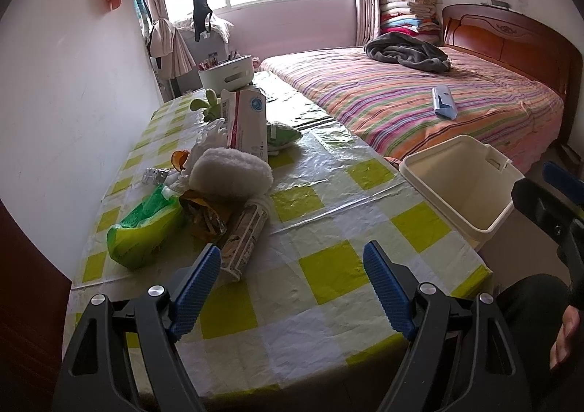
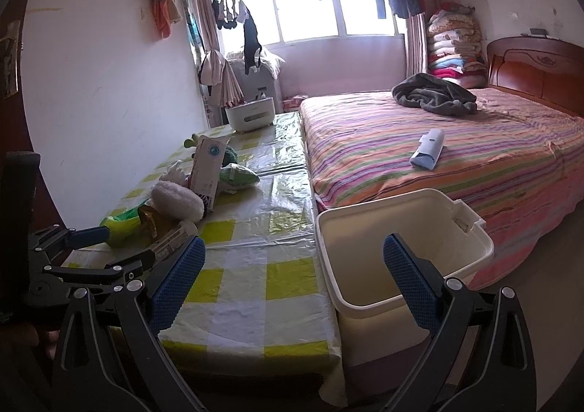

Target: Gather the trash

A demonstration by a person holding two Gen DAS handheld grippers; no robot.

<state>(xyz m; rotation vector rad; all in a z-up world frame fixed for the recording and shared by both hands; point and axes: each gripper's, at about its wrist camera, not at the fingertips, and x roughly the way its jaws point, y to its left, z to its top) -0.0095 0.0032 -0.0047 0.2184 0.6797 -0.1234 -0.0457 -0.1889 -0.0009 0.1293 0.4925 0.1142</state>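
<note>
A pile of trash lies on the left of the checked table (image 1: 328, 229): a green plastic bag (image 1: 142, 225), a crumpled snack wrapper (image 1: 204, 216), a paper cup on its side (image 1: 244, 233), a white fluffy pad (image 1: 231, 171), a carton (image 1: 248, 119) and a foil scrap (image 1: 155, 176). My left gripper (image 1: 292, 266) is open just short of the cup, with nothing in it. A cream bin (image 2: 401, 247) stands off the table's right edge. Before it, my right gripper (image 2: 292, 258) hangs open and empty. The pile (image 2: 171, 203) shows in the right wrist view too.
A white organiser box (image 1: 226, 74) and a green soft toy (image 1: 208, 105) sit at the table's far end. A bed (image 1: 419, 101) with a striped sheet runs along the right, carrying a grey blanket (image 1: 408, 54) and a blue-white pack (image 1: 443, 101). A wall borders the table's left.
</note>
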